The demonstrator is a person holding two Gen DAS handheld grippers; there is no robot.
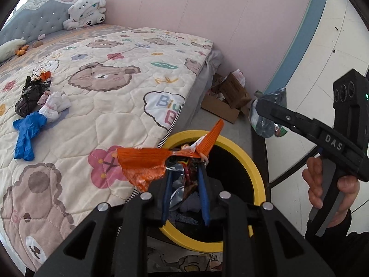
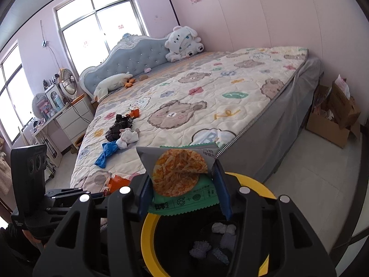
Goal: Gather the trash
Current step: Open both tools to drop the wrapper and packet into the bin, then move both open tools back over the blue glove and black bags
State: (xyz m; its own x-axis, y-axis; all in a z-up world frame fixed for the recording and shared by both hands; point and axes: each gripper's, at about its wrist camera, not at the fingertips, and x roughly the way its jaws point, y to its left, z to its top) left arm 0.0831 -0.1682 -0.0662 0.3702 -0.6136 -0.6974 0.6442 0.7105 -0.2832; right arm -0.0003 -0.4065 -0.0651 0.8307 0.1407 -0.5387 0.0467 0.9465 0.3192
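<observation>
The left gripper (image 1: 185,173) is clamping an orange wrapper (image 1: 147,164), its blue-padded jaws standing nearly closed on the crumpled foil. The wrapper is hanging over the near rim of the yellow-rimmed bin (image 1: 251,161), which is standing on the floor just beside the bed (image 1: 110,69).

The right gripper (image 2: 184,184) is holding a green snack packet (image 2: 182,180) between its pads; the packet is folded and is touching both jaws. This packet is sitting above the bin (image 2: 147,230), inside which several crumpled grey and white pieces (image 2: 221,233) are lying. A hand (image 1: 332,189) is gripping the handle of the right gripper.

Further out, more trash is lying on the quilt: a blue glove (image 1: 27,133), white tissues (image 1: 55,106), a black bag (image 1: 30,97) and a small orange scrap (image 1: 46,75). A cardboard box (image 1: 228,101) is standing on the floor past the foot of the bed. A white plush toy (image 2: 184,43) is leaning against the headboard (image 2: 129,62).
</observation>
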